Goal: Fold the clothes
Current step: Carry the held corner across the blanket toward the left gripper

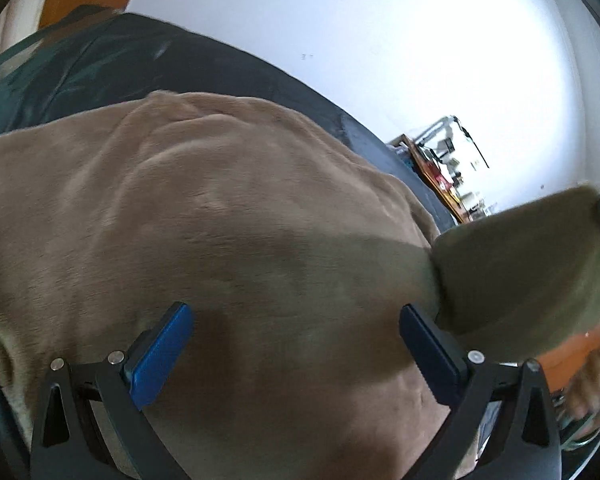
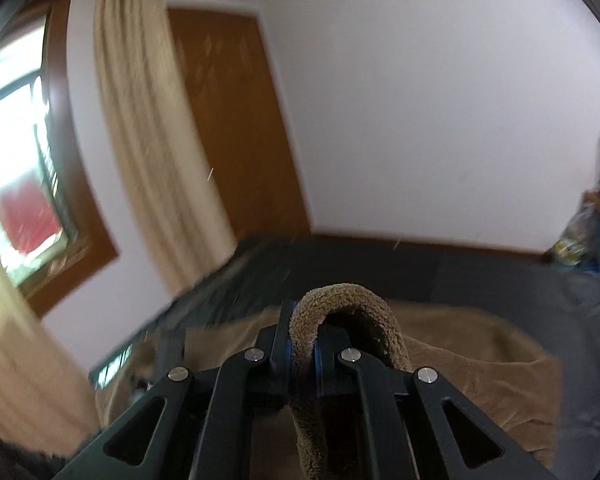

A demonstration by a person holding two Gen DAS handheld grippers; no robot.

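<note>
Fingers of my right gripper (image 2: 303, 354) are clamped together on a fold of the brown fleece garment (image 2: 460, 364); the pinched edge loops up over the fingertips. My left gripper (image 1: 296, 344) holds its two blue-padded fingers (image 1: 162, 354) wide apart, with nothing between them, just above the same garment (image 1: 220, 220). Garment: one item, plush, tan-brown, lightly wrinkled, spread over a dark bed cover (image 1: 100, 60). One corner (image 1: 520, 264) is lifted at the right.

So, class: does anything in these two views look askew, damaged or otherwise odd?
Nothing stands out. The brown fleece garment lies on the dark bed cover, one edge pinched in the shut right gripper; the left gripper is open above it.
</note>
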